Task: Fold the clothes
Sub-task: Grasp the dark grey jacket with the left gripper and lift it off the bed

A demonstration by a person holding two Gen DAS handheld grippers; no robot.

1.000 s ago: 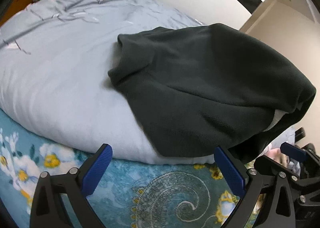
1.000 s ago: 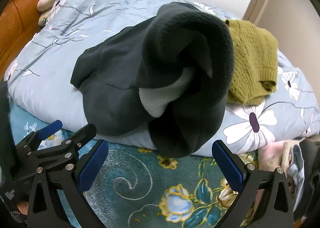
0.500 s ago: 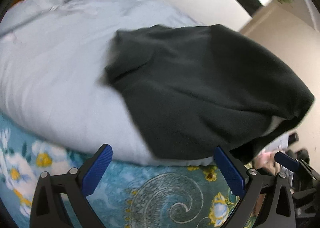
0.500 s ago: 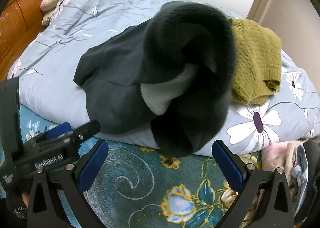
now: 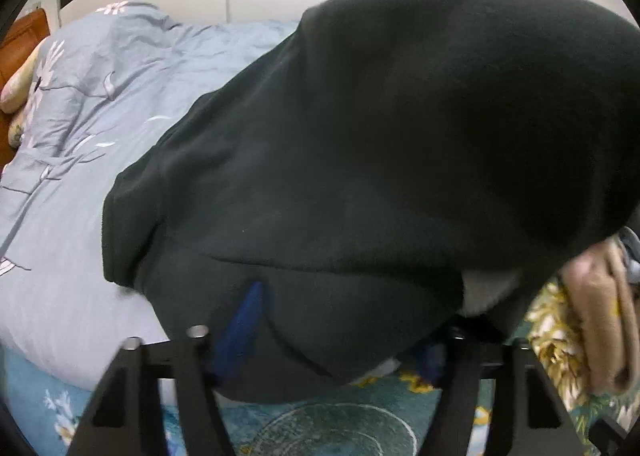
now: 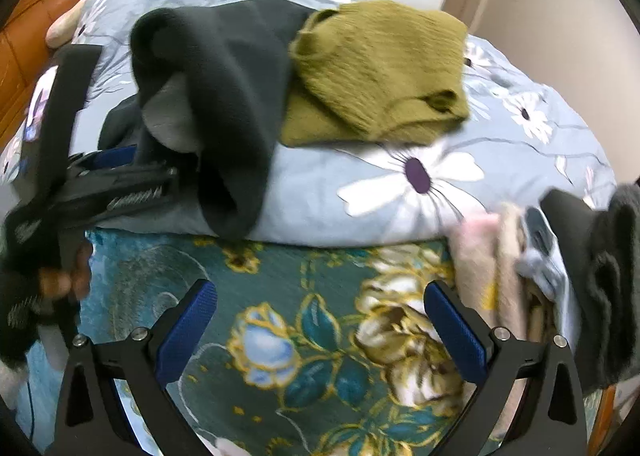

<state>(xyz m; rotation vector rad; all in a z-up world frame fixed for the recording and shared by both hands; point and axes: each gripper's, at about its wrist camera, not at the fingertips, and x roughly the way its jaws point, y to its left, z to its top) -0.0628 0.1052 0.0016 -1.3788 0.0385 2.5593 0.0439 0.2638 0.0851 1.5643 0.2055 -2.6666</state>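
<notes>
A bed (image 6: 400, 183) under a pale blue floral duvet (image 5: 72, 175) is filling both views, with a teal flowered blanket (image 6: 304, 296) along its near edge. One dark fleece garment (image 5: 380, 155), grey-lined, is lying bunched on the duvet, its hem hanging over the edge. One olive knitted sweater (image 6: 380, 67) is sitting folded just beside it. A loose heap of other clothes (image 6: 560, 256) is waiting at the right. Two grippers are showing. The left gripper (image 5: 340, 320) is pushing into the fleece hem; fabric is hiding one finger, so I cannot tell whether it is gripping. The right gripper (image 6: 320, 324) is hovering spread wide, holding nothing, over the blanket. The risk, as I judge it: a thin pinch could let the heavy fleece slip free or drag it into the sweater.
</notes>
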